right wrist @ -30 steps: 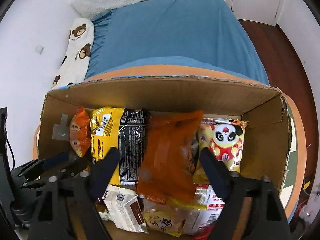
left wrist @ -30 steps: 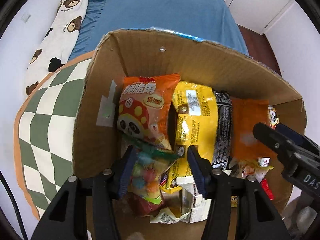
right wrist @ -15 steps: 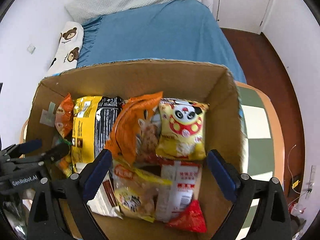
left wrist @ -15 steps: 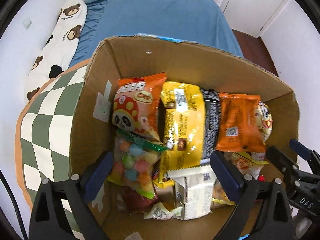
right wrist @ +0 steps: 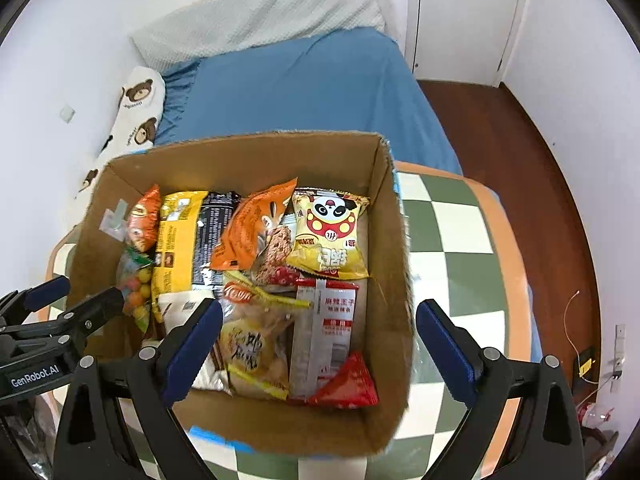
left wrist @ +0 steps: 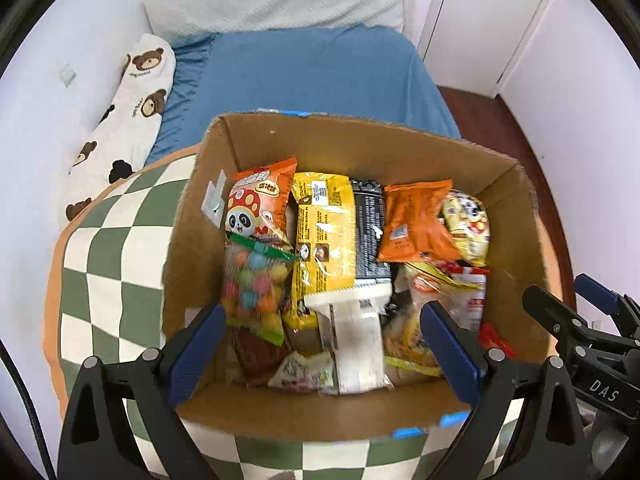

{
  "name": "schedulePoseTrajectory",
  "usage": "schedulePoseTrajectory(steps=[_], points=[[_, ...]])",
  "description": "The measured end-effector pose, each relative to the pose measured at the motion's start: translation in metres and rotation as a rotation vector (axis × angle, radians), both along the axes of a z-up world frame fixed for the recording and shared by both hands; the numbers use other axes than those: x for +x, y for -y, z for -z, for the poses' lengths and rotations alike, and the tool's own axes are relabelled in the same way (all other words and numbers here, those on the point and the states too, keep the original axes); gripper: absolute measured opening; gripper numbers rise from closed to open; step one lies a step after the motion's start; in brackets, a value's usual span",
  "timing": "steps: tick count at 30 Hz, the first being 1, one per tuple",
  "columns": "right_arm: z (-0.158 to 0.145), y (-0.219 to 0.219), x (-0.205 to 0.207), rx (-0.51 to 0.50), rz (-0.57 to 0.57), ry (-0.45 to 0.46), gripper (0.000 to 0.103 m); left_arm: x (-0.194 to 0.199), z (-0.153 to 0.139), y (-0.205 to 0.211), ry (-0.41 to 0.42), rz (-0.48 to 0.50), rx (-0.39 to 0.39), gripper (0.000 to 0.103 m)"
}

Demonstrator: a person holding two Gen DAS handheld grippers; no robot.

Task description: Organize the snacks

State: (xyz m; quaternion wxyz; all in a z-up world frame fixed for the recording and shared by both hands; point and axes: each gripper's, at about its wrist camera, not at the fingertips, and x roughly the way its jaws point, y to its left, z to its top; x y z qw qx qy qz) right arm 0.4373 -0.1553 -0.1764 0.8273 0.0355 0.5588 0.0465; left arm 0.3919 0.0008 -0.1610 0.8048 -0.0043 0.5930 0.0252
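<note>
Cardboard box [left wrist: 372,152] sitting on checkered cushion [left wrist: 104,264], snacks [left wrist: 324,248] lying inside. Left gripper [left wrist: 320,344], right gripper [right wrist: 318,340] hanging above box, both spread wide, holding nothing. Candy bag [left wrist: 250,284] maybe tipping over.

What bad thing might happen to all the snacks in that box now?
The cardboard box is packed full, with packets leaning on one another. The orange packet stands tilted against its neighbours, so it might flop over. The candy bag also leans, over the packets below it, and could slide down. Both the left gripper and the right gripper are open and empty above the box, so nothing steadies the pile.
</note>
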Motion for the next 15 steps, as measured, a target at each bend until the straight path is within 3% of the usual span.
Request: schedulePoseTrajectory(steps=[15], points=[[-0.102, 0.009, -0.127, 0.021, -0.032, 0.224, 0.099, -0.120, -0.095, 0.019, 0.205, 0.021, 0.024, 0.099]])
